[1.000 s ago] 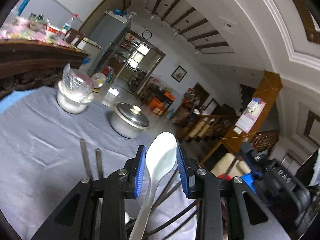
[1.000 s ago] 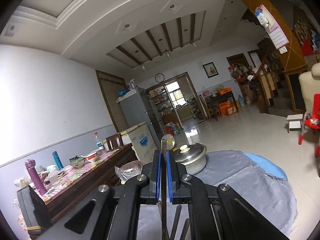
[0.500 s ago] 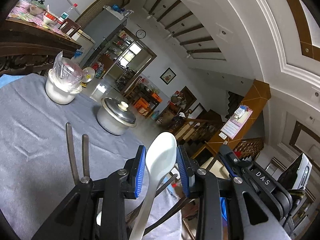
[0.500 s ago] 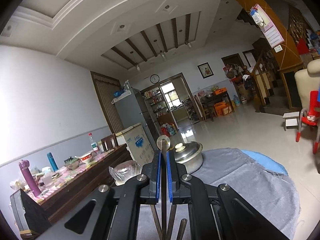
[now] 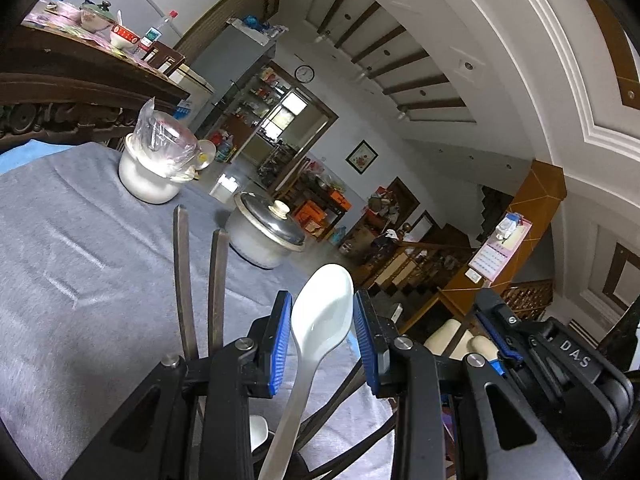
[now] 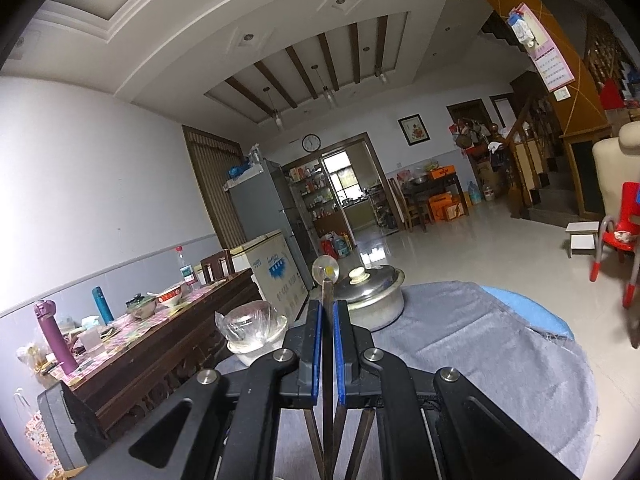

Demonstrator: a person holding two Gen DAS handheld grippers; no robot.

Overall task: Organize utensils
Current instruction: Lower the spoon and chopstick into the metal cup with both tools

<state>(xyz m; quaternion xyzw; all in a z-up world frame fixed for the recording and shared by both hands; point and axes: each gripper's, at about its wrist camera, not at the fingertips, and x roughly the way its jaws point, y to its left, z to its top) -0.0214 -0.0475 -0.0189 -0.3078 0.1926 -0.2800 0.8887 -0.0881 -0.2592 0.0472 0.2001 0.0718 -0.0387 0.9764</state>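
Two utensils in our grip, unplaced: left gripper (image 5: 322, 334) pinching a white ceramic spoon (image 5: 322, 316), right gripper (image 6: 327, 346) clamping a dark wooden chopstick (image 6: 327, 320).

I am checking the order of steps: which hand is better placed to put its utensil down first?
Probably left: its tool holds the white spoon low over the utensil bundle. The right tool grips a single dark chopstick.

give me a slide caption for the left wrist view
Left gripper holds a white spoon upright above the grey-clothed table, two dark chopsticks beside it.

glossy white spoon (image 5: 320, 316), shiny metal pot (image 5: 264, 236), matt grey cloth (image 5: 80, 280).
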